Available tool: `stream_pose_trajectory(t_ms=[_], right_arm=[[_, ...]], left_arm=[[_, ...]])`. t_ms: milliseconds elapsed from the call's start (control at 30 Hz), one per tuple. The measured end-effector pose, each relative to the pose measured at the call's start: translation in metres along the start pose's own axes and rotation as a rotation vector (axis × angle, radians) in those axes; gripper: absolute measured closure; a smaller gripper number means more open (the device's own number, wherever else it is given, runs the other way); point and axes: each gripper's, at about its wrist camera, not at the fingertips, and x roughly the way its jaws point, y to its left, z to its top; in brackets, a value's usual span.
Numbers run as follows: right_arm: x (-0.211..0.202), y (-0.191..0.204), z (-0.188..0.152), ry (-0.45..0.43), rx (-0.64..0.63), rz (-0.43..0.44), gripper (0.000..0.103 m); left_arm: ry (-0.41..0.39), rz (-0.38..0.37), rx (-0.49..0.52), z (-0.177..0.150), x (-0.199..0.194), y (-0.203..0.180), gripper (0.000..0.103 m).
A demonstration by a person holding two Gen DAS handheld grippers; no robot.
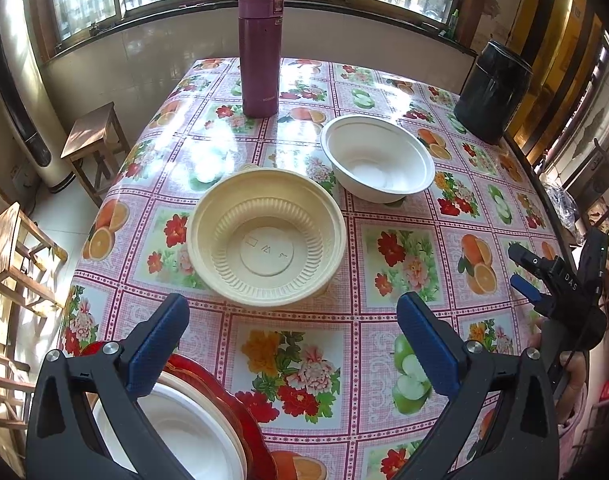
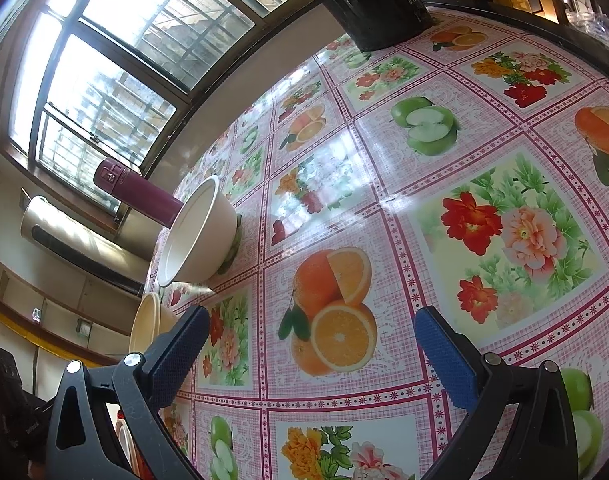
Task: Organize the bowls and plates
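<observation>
A cream ribbed bowl sits mid-table, just beyond my left gripper, which is open and holds nothing. Behind it to the right stands a white bowl. Under my left finger, a white bowl rests on a red plate at the near left edge. My right gripper shows at the far right, over the table's edge. In the right wrist view the right gripper is open above bare tablecloth; the white bowl and the cream bowl lie to its left.
A maroon flask stands at the back of the table and a black canister at the back right corner. The fruit-print tablecloth covers the table. Wooden stools stand on the floor to the left.
</observation>
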Motion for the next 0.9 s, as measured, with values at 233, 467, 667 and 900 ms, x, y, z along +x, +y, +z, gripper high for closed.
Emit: stream_pose_trajectory(t_ms=[233, 467, 667, 900], right_arm=[[-0.0004, -0.0002, -0.0004, 0.002, 0.0, 0.0, 0.0], [0.0003, 0.0006, -0.001, 0.004, 0.0, -0.001, 0.0], [0.0008, 0.0008, -0.0011, 0.007, 0.002, 0.0, 0.0], [0.0014, 0.0017, -0.0012, 0.008, 0.001, -0.002, 0.0]], left_arm=[[0.002, -0.004, -0.002, 0.0001, 0.0001, 0.0002, 0.0], [0.002, -0.001, -0.002, 0.0002, 0.0003, 0.0, 0.0], [0.007, -0.003, -0.003, -0.0008, 0.002, -0.0008, 0.0], [0.01, -0.011, -0.002, -0.0012, 0.0028, -0.0017, 0.0]])
